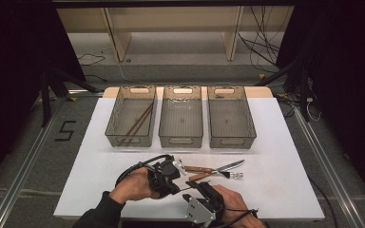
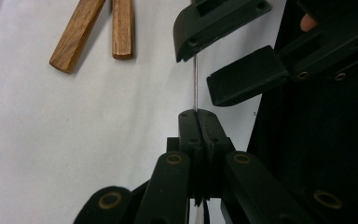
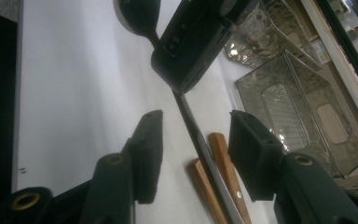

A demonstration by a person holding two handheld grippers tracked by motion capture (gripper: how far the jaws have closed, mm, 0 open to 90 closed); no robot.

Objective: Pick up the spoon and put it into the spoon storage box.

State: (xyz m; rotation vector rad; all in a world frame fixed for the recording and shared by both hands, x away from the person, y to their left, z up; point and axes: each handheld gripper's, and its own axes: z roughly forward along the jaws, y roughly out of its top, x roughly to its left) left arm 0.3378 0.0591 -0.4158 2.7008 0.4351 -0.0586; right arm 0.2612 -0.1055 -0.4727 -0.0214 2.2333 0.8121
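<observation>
White sheeting covers the table (image 1: 275, 142), with three clear bins lined up along its far edge; the left bin (image 1: 114, 124) holds wooden chopsticks (image 1: 139, 122), the middle bin (image 1: 181, 118) and right bin (image 1: 230, 118) sit beside it. Near the front edge, the left gripper (image 2: 197, 116) has its jaws pressed tight together on a thin metal utensil (image 2: 195, 84), seen edge-on as a slim blade or handle rising from between the pads; what kind of utensil it is cannot be told. Opposite, the right gripper (image 3: 193, 144) stands about half open, its jaws straddling that same metal strip without pressing on it. Just beyond the two grippers, a wooden-handled knife (image 1: 218, 169) and a wooden-handled fork (image 1: 216, 175) lie crossed on the sheet, their handle ends near the grippers; the person's hands hold both tools close together.
</observation>
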